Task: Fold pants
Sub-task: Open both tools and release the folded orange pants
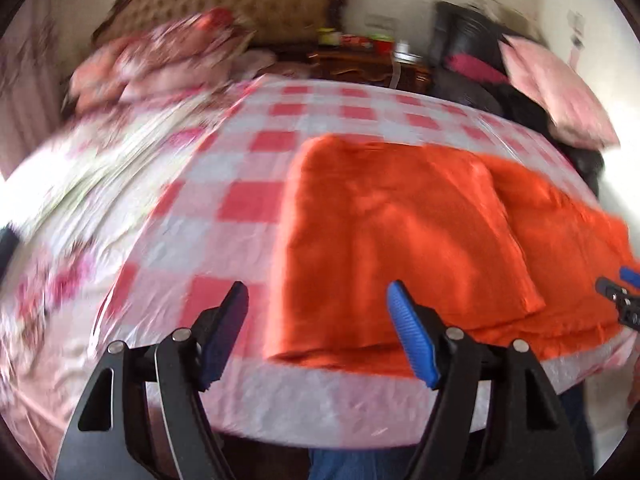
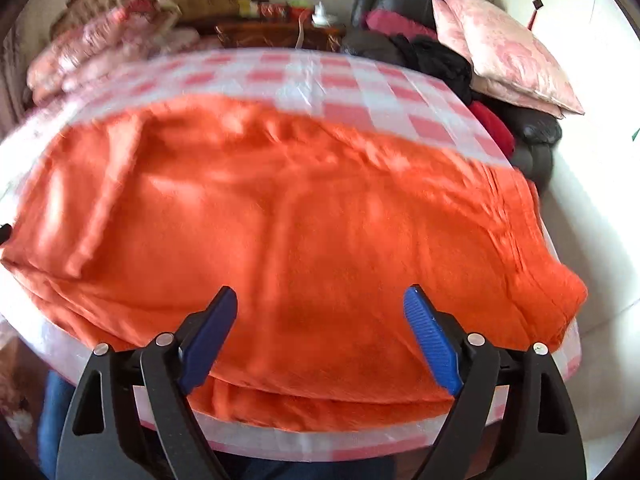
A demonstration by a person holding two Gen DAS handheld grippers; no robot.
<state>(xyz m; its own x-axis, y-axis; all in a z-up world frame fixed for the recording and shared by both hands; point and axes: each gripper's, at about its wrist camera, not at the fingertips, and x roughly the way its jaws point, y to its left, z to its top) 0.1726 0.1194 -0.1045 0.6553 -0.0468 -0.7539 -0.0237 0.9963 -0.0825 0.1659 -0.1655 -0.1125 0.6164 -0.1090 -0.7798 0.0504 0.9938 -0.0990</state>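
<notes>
Right wrist view: right gripper [image 2: 320, 332] hovers released above folded orange pants [image 2: 280, 208].

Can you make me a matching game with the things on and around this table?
Things:
1. pants
2. tablecloth
3. cushion
4. left gripper

Descriptions:
A. pink, leaning up behind the table on the right
B. orange, lying flat
C. red and white checks
D. jaws apart, nothing between them

Pairs: 1-B, 2-C, 3-A, 4-D
</notes>
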